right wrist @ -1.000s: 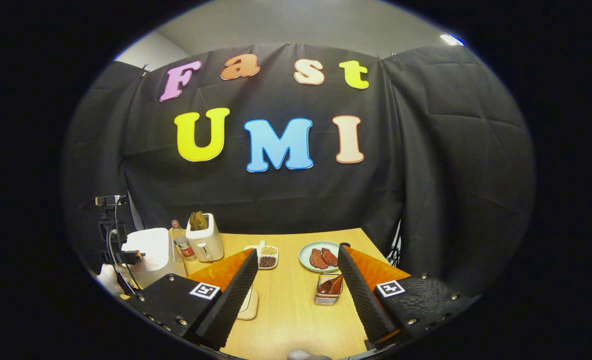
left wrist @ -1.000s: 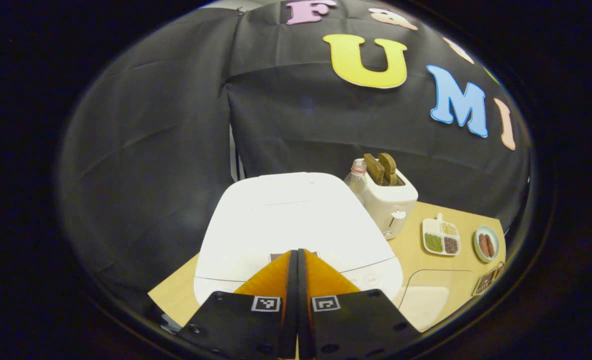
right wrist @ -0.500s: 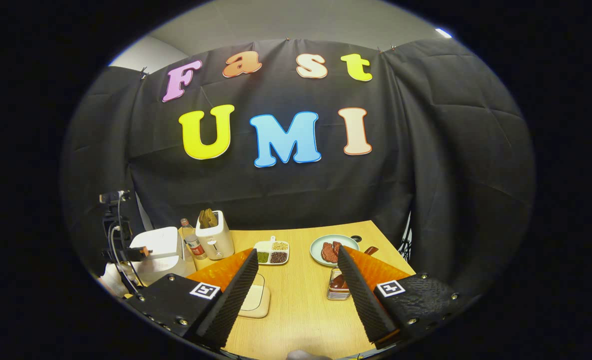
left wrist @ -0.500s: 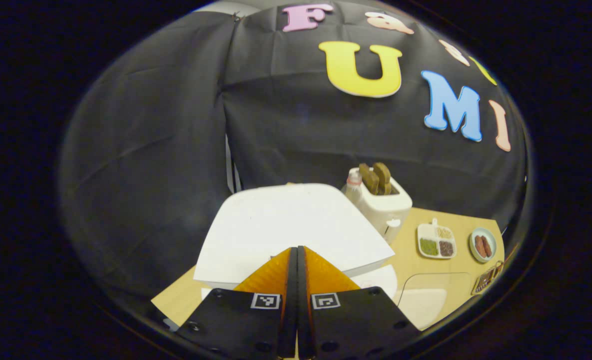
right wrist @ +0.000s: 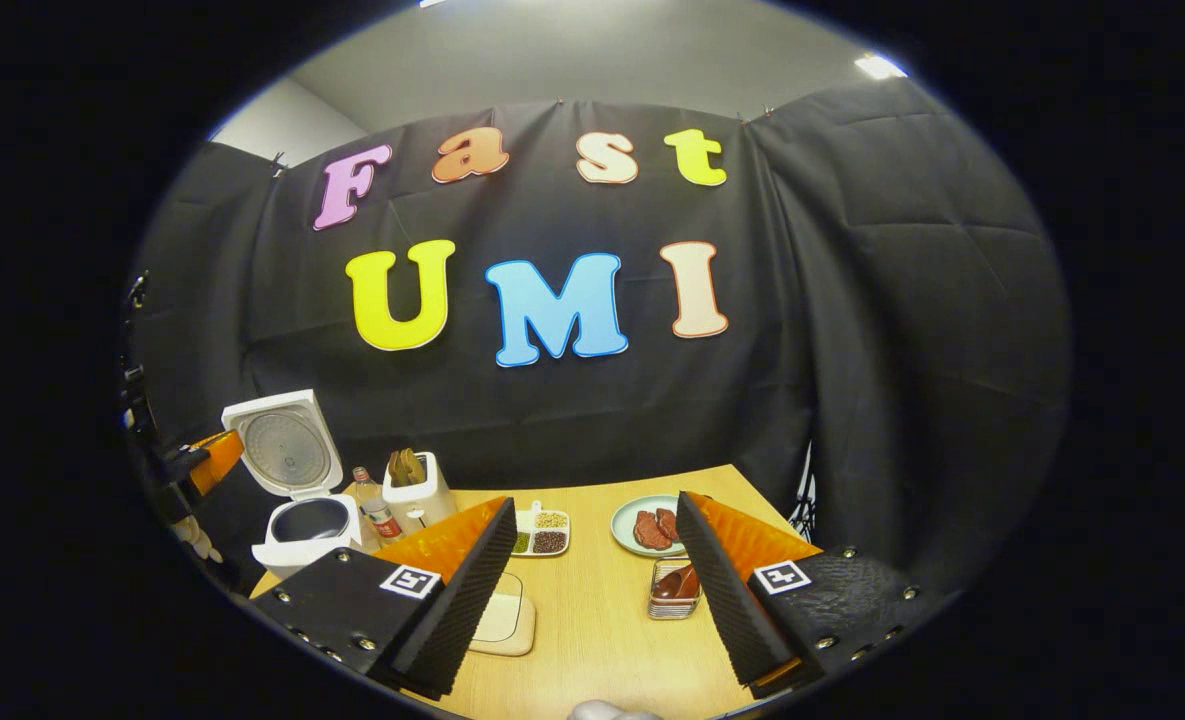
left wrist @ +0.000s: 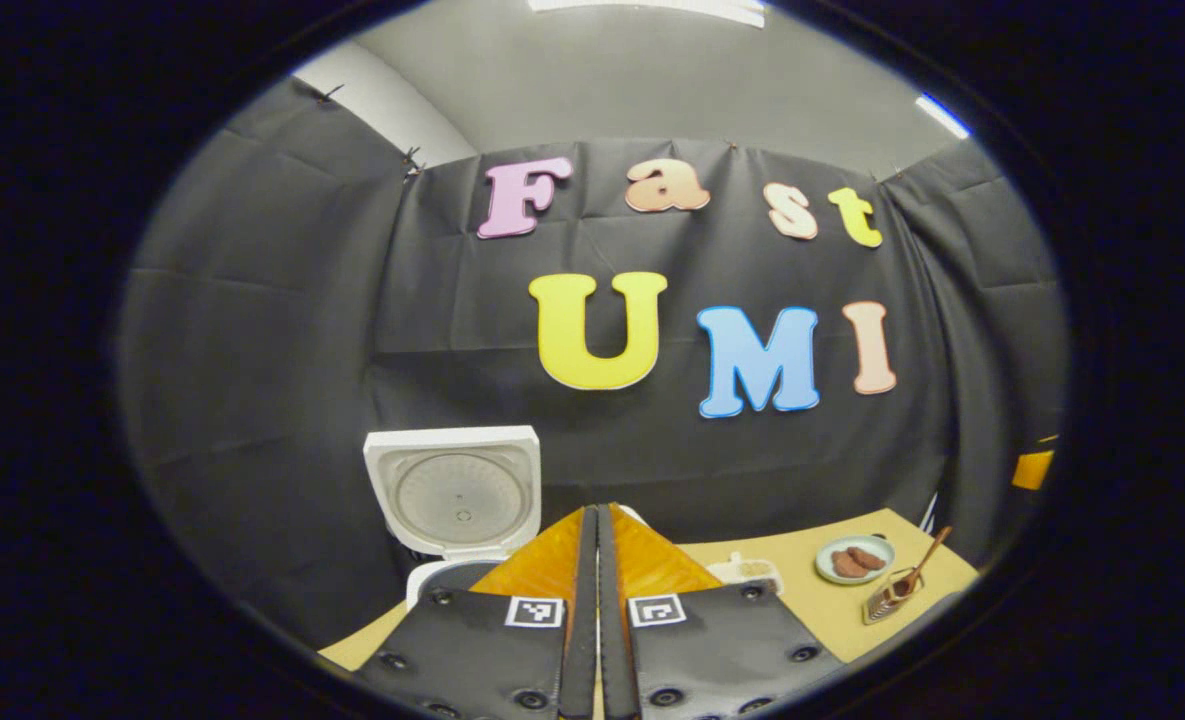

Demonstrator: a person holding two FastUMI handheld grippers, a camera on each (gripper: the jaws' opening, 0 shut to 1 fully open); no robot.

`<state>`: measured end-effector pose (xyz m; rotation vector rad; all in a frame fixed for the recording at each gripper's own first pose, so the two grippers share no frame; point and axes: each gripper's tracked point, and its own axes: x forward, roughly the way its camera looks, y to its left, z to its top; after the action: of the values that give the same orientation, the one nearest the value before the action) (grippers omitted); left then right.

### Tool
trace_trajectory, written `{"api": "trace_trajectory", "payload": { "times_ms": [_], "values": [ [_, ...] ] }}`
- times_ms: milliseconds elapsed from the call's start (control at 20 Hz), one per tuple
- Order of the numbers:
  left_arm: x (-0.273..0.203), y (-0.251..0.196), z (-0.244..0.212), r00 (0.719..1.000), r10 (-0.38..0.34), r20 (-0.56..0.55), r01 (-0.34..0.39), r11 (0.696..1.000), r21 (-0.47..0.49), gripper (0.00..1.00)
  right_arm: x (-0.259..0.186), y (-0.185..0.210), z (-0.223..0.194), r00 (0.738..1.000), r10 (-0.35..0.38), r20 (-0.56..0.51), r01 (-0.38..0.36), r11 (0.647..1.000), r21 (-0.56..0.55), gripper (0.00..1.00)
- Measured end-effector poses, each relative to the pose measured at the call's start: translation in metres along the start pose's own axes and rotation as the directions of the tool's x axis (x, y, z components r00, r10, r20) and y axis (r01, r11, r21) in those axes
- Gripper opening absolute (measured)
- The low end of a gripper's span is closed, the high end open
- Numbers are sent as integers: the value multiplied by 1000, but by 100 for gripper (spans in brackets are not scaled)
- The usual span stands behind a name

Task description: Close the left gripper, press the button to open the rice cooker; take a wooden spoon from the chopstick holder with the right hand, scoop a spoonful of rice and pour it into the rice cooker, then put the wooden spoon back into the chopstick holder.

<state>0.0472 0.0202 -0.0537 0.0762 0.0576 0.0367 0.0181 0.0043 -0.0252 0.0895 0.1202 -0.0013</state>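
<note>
Nearest, the right gripper point(right wrist: 592, 570) hangs with fingers apart; the left gripper point(left wrist: 597, 560) is pressed together. At one o'clock sits the chopstick holder point(right wrist: 674, 590) with the wooden spoon point(right wrist: 674, 582): approach its handle squarely. Farther, at ten o'clock, the rice cooker point(right wrist: 302, 500) stands open.

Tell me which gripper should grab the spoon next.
Right. The right gripper is open, with the spoon in its holder just ahead. The left gripper is shut, by the open cooker.

Before you: rice cooker point(right wrist: 304, 500), glossy white plastic; table point(right wrist: 592, 620), smooth pale wood; chopstick holder point(right wrist: 674, 590), wire metal; booth wall, matt cloth.
</note>
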Motion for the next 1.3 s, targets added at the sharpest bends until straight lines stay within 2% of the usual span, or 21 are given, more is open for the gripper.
{"api": "trace_trajectory", "payload": {
  "times_ms": [50, 200, 500, 650, 800, 1000, 1200, 1300],
  "values": [
    [-5, -8, 0, 1000, -21, 10, 21, 1000, 16, 12, 0, 0, 2, 1000, -2, 6, 2, 1000, 4, 98],
    [-19, -17, -3, 999, -47, 6, 47, 999, 21, 100, 1, -2, 1, 1000, -10, 15, 10, 1000, -7, 98],
    [-19, -23, -4, 999, -49, 24, 49, 999, 18, 99, 4, -9, -10, 1000, -28, 12, 28, 1000, -6, 98],
    [-19, -25, -5, 998, -59, 37, 59, 998, -4, 99, 9, -21, -28, 998, -56, 13, 56, 998, -15, 98],
    [-22, -36, 1, 996, -78, 51, 79, 997, -8, 99, 17, -39, -69, 996, -83, -23, 83, 997, -10, 98],
    [-27, -58, 14, 992, -110, 58, 111, 994, -12, 99, 41, -77, -141, 980, -125, -157, 134, 990, 46, 98],
    [-24, -74, 29, 993, -108, 55, 109, 994, -10, 97, 91, -110, -186, 958, -140, -252, 179, 974, 137, 99],
    [-25, -83, 32, 993, -106, 48, 107, 994, -10, 96, 123, -120, -195, 956, -127, -265, 179, 967, 180, 99]
  ]
}}
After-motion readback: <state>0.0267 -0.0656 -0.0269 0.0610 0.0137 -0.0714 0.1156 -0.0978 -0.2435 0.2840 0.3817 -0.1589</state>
